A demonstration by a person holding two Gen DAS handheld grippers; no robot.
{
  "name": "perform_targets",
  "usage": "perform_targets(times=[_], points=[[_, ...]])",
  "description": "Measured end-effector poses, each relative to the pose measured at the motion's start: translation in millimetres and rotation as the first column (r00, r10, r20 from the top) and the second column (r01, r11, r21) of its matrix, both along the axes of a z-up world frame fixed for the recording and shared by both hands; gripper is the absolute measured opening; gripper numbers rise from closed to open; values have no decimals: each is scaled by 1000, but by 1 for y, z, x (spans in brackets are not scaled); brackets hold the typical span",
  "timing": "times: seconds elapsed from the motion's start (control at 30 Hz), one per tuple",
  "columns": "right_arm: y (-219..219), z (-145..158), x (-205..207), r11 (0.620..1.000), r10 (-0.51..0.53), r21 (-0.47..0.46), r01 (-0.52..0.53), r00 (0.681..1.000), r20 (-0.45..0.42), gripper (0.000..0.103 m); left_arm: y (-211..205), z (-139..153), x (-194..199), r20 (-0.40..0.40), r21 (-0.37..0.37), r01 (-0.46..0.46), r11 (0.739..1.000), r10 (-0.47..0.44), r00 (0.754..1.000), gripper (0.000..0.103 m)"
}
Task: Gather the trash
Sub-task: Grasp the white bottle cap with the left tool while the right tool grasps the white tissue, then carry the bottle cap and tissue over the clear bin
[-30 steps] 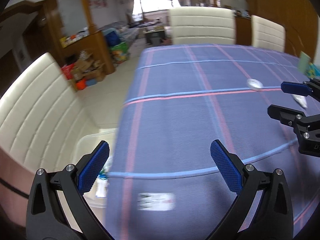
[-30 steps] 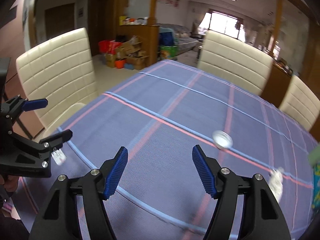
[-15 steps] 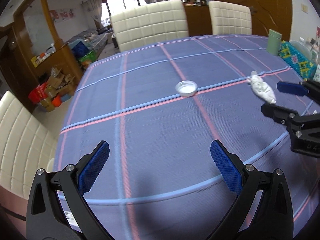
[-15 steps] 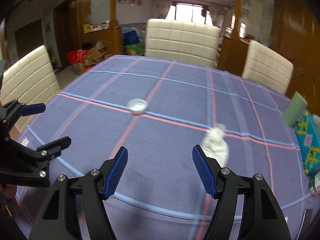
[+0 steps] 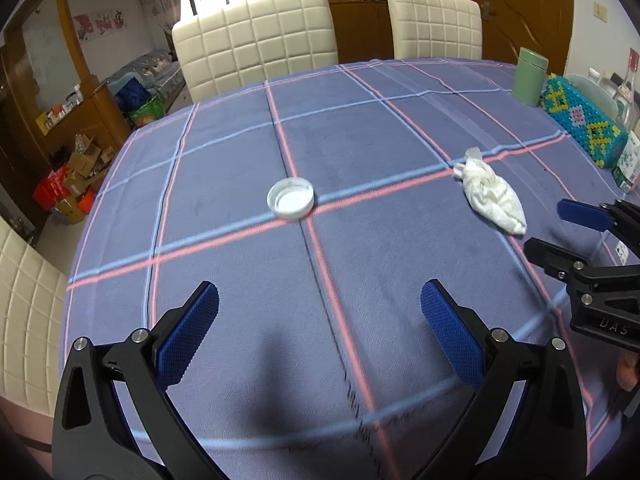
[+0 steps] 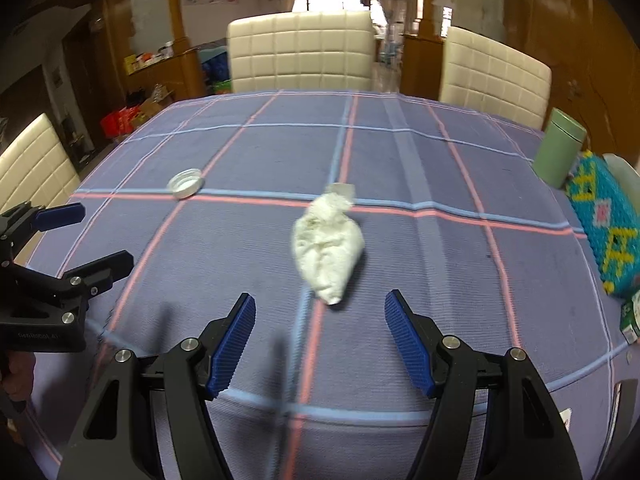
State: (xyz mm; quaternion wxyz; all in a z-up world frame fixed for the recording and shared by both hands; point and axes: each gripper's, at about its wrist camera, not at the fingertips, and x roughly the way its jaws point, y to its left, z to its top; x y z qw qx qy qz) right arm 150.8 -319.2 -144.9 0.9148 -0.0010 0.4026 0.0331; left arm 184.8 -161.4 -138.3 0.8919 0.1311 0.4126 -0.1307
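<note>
Hovering over the tabletop [image 5: 240, 152], the left hand-held gripper [image 5: 320, 312] has its blue pads spread wide with nothing between them. At twelve o'clock from it, well apart, a white bottle cap [image 5: 290, 199] lies open side up on a pink stripe of the blue plaid cloth. At about two o'clock lies a crumpled white tissue wad [image 5: 491, 193], and beyond that, at the right edge of the left wrist view, the other tool pokes in side-on.

The right hand-held gripper [image 6: 320, 324] is likewise spread wide and empty, its pads above the cloth. The tissue wad [image 6: 327, 246] sits at twelve o'clock just ahead of the pads, untouched, its narrow end toward them. The bottle cap [image 6: 185, 183] is at about ten o'clock, farther off. At two o'clock, near the tabletop's far right side, a pale green canister [image 6: 558, 153] stands upright, touching or just beside a beaded turquoise box [image 6: 604, 224]. Cream quilted chairs [image 6: 301, 53] stand at the far side at twelve o'clock.
</note>
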Motion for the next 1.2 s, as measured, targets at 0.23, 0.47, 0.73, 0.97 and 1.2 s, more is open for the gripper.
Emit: perform_targets(times=[0.23,0.47,0.73,0.97,1.2], points=[[-7,-9,20,999,4,36,-2,998,-59,66,0,-3,29,0,17,-23,1000,23,1000,100],[10,-16,49,997,41,-62,-45,997,-65,36,1,-17,58,-24,45,-23,999,25,999,100],[17,-7,85,998,57,-27,-58,997,-48,13,-2,-26,98,-48,34,-54,998,56,997,100],[26,-13,98,997,70,-22,-72,996,-53,13,-3,-34,103,-52,33,-31,999,33,998,65],[24,-8,91,997,74,0,-74,996,-46,13,-13,-30,91,-47,53,3,999,0,999,42]])
